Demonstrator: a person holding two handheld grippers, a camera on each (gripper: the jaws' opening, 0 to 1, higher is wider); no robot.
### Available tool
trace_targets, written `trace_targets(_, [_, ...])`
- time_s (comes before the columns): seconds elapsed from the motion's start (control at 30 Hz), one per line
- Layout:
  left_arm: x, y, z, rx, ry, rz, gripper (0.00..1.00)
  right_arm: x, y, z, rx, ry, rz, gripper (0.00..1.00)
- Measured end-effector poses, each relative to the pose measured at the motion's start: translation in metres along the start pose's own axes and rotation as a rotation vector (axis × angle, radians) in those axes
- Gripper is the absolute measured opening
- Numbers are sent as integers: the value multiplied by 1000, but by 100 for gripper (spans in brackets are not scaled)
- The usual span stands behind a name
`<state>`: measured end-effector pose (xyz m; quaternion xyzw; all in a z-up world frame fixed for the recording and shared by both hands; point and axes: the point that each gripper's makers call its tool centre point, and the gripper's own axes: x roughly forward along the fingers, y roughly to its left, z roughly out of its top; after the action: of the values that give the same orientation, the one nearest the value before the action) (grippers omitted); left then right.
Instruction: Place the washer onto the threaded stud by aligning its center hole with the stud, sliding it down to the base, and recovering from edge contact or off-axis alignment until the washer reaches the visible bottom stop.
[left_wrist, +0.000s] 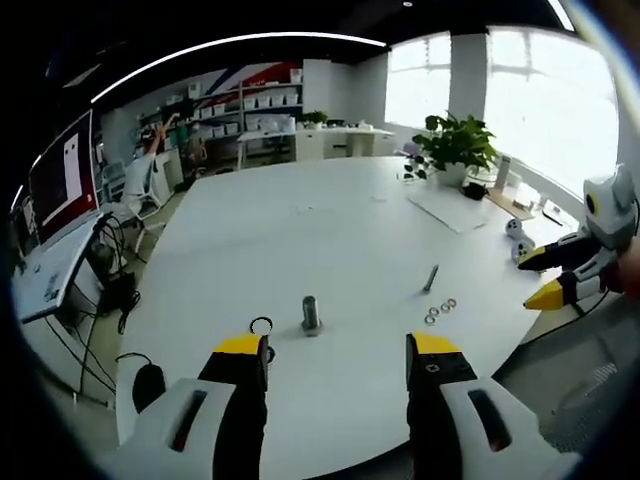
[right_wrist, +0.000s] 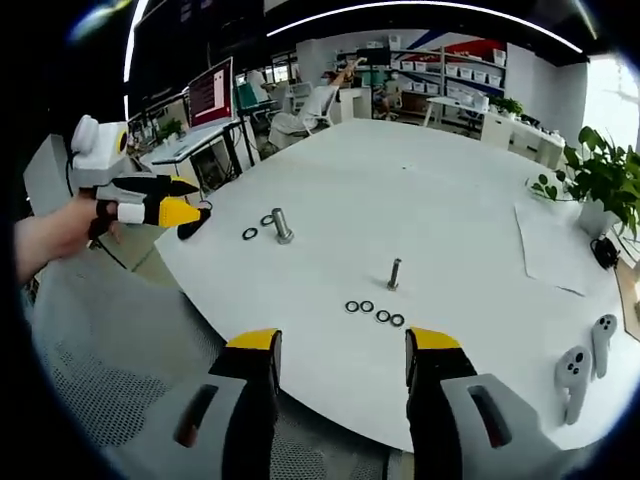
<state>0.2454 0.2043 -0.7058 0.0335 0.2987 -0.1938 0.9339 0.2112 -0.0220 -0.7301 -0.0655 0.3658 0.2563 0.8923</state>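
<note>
While both grippers hang over the near edge of the white desk (left_wrist: 330, 230), neither one holds anything. Seen in the left gripper view, the left gripper (left_wrist: 338, 352) has its jaws set wide apart with bare desk between the yellow tips; a dark washer (left_wrist: 261, 325) lies flat just off its left jaw tip, and whether the 2 touch cannot be told. Just beside that washer stands a short, thick grey stud (left_wrist: 311, 313), upright on the desk. Further right a thinner threaded stud (left_wrist: 431, 278) stands on the desk, leaning in this view, with a small cluster of washers (left_wrist: 440, 311) near its foot.

From the right gripper view, the right gripper (right_wrist: 340, 348) is likewise spread wide and empty, its tips short of a row of 4 washers (right_wrist: 375, 312) lying flat by the thin stud (right_wrist: 394, 274). The left gripper (right_wrist: 190, 215) enters from the left, held in a hand (right_wrist: 55, 235), close to 2 loose washers (right_wrist: 258, 227) and the thick stud (right_wrist: 282, 226).

Two white controllers (right_wrist: 585, 365) lie at the right, a potted plant (left_wrist: 455, 145) stands at the far side, and no writing on anything can be read
</note>
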Motion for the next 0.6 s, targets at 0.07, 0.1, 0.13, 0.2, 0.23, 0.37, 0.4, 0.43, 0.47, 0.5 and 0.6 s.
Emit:
trace_targets(0.07, [0,-1,0,5,-1,-2,56,0,1,0,0,-1,4,53])
trace_targets(0.1, [0,-1,-1,9,0,-1,55,0,1,0,-2,2,6,53])
trace_targets(0.13, [0,-1,-1,11,4,0,55,0,1,-1,1,4,8,53])
trace_targets(0.2, [1,-1,-4,8,15,-5,55,1,2,-2,12,7,14,53])
trace_targets(0.23, [1,-2,-5,7,19,-6,55,1,2,-2,13,7,15,53])
trace_targets(0.37, [2,-4,-6,25,26,-8,55,1,4,-3,-17,19,8,53])
trace_targets(0.4, [2,-3,-6,29,28,-7,55,1,4,-4,-16,21,11,53])
trace_targets(0.43, [2,-3,-7,34,30,-4,55,1,4,-5,-15,24,12,53])
trace_targets(0.47, [2,-3,-7,33,31,-5,55,2,3,-5,-14,27,12,53])
trace_targets(0.5, [2,-3,-7,32,32,-5,55,2,3,-6,-11,28,13,53])
trace_targets(0.6, [2,-3,-6,35,29,-2,55,2,2,-5,-5,25,12,53])
